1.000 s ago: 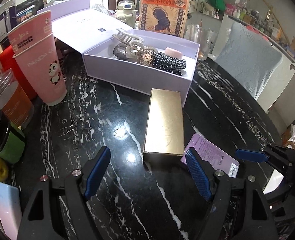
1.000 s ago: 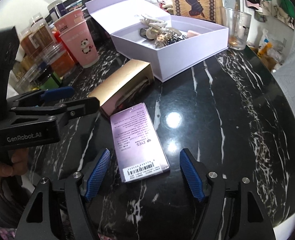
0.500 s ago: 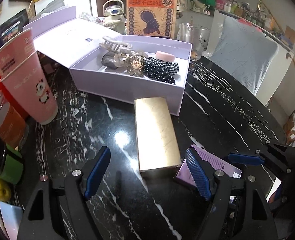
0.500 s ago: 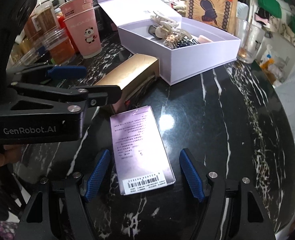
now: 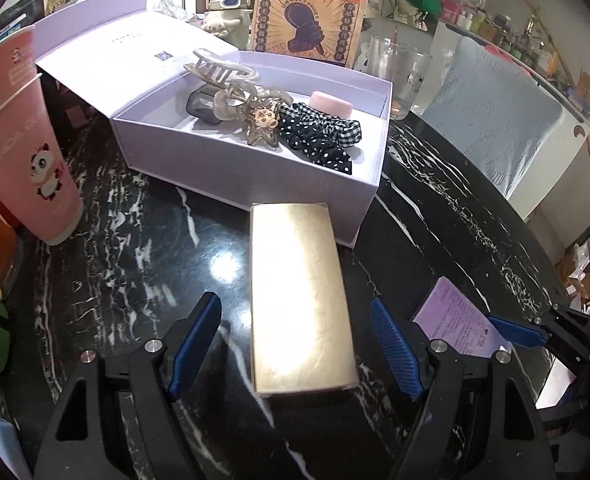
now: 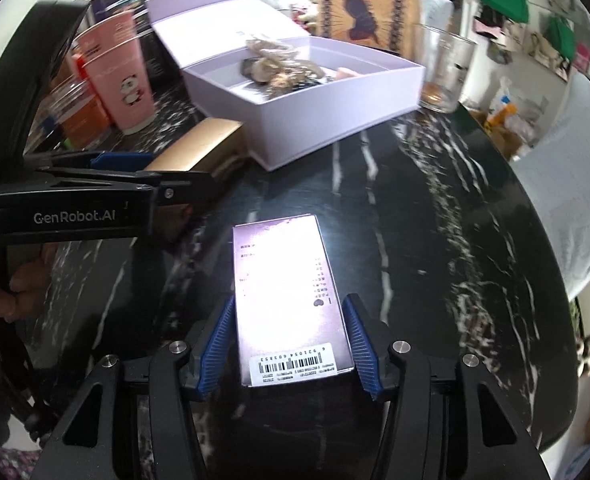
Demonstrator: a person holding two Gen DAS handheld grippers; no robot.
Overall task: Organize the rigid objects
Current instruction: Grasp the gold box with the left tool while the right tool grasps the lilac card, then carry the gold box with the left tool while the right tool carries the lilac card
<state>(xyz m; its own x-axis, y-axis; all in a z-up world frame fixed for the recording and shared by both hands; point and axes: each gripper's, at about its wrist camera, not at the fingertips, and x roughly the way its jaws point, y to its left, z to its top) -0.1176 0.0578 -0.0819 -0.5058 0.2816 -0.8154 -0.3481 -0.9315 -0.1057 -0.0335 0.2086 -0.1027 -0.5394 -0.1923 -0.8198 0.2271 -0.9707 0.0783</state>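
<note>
The right gripper (image 6: 289, 344) has just been closing and clamps the purple box (image 6: 287, 300). The left gripper (image 5: 295, 350), open, straddles the gold box (image 5: 299, 300). At twelve o'clock the open lilac case (image 5: 255, 180) blocks both; a pink cup (image 5: 23, 140) stands at ten.

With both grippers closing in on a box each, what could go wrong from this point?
1. The right gripper, whose jaws have just been closing, holds the purple box only at its barcode end; lifted, it may tilt or slip.
2. The left gripper is open around the gold box, whose far end is at the lavender box; a nudge could shove it.
3. The grippers sit close together and may collide.
</note>
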